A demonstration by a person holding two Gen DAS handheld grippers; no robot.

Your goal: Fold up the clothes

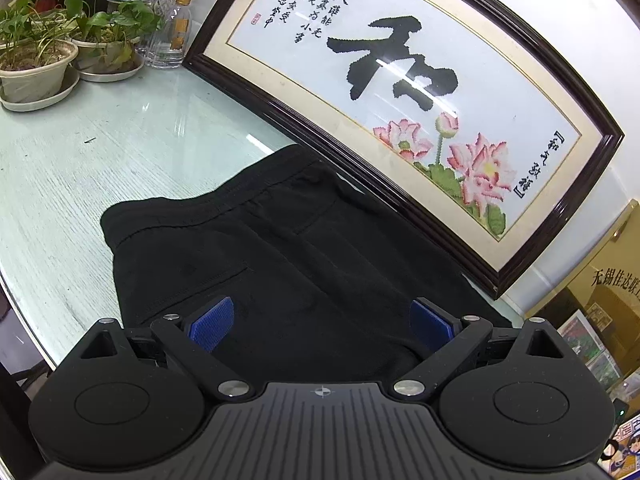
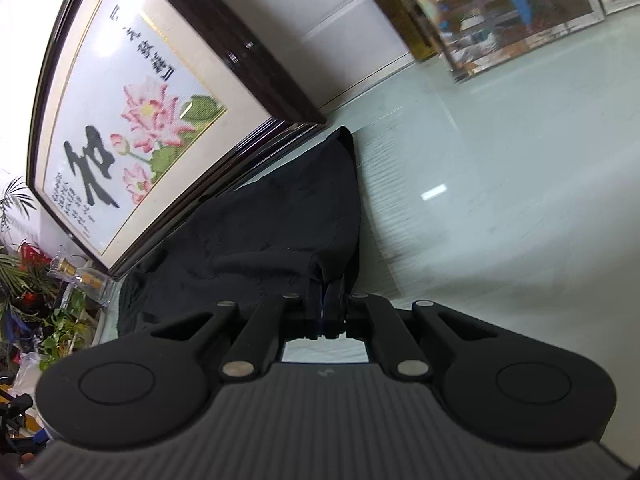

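Right wrist view | right gripper [image 2: 325,312] jaws pinching black trousers [image 2: 256,216], a fold underway | left gripper [image 1: 323,322] jaws spread above waistband at 12 o'clock | folding unfinished

A pale glass-topped table [image 1: 120,152] is backed by a white wall [image 2: 280,12]. A dark-framed lotus embroidery [image 1: 400,92] is leaned there, beside potted plants [image 1: 40,56]; further framed pictures [image 2: 508,4], possibly posters, are blurred.

Bright, even daylight; glare streaks on the picture glass [image 1: 384,65]; heavy fisheye bending at edges; right view motion-blurred.
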